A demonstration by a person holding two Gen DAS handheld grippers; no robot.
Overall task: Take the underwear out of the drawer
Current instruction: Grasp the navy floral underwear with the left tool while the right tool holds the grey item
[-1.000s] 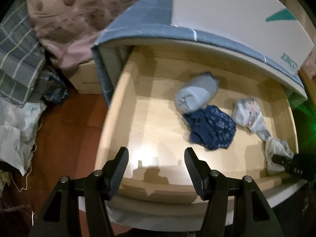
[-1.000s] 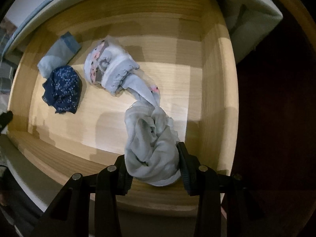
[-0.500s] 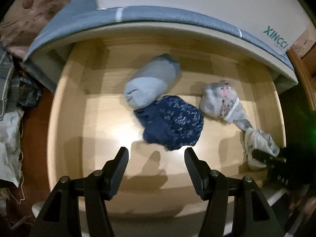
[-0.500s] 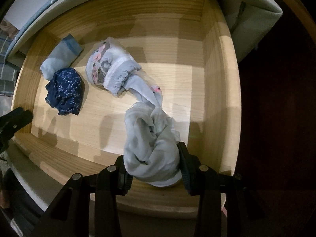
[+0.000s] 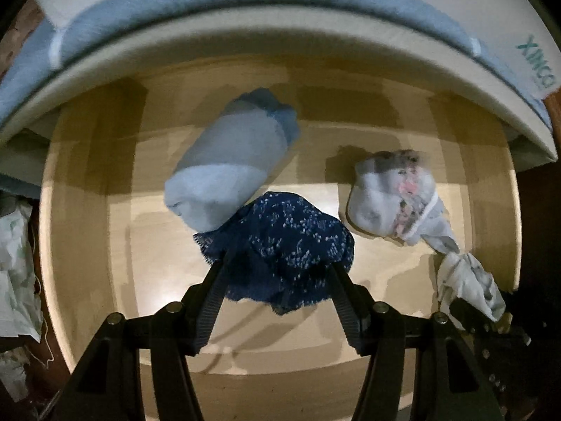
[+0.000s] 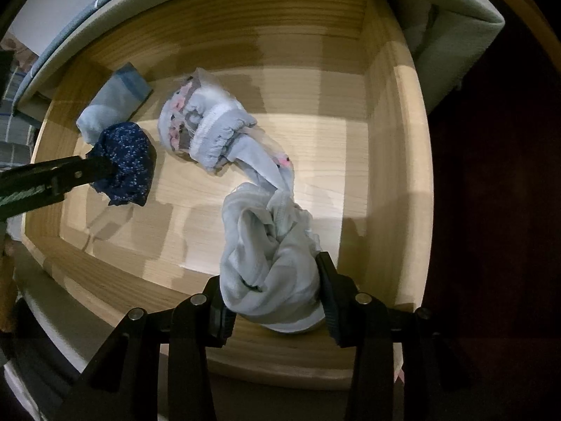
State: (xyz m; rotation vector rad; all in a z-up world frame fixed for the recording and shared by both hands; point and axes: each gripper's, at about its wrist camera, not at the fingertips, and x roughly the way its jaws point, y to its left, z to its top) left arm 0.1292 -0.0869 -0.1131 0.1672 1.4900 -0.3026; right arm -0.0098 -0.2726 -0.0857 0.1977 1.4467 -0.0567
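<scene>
- The pale grey underwear (image 6: 270, 266) is hanging bunched near the drawer (image 6: 389, 133) front edge, with the right gripper (image 6: 271, 294) squeezing it.
- The left gripper (image 5: 277, 270) is sitting wide open around the navy underwear (image 5: 280, 245), mid-drawer, pads not pressing it.

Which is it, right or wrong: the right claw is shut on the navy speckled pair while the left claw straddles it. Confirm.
Wrong. In the right wrist view the right claw is shut on the pale grey pair, not the navy speckled pair. The left claw does straddle the navy one.
</scene>
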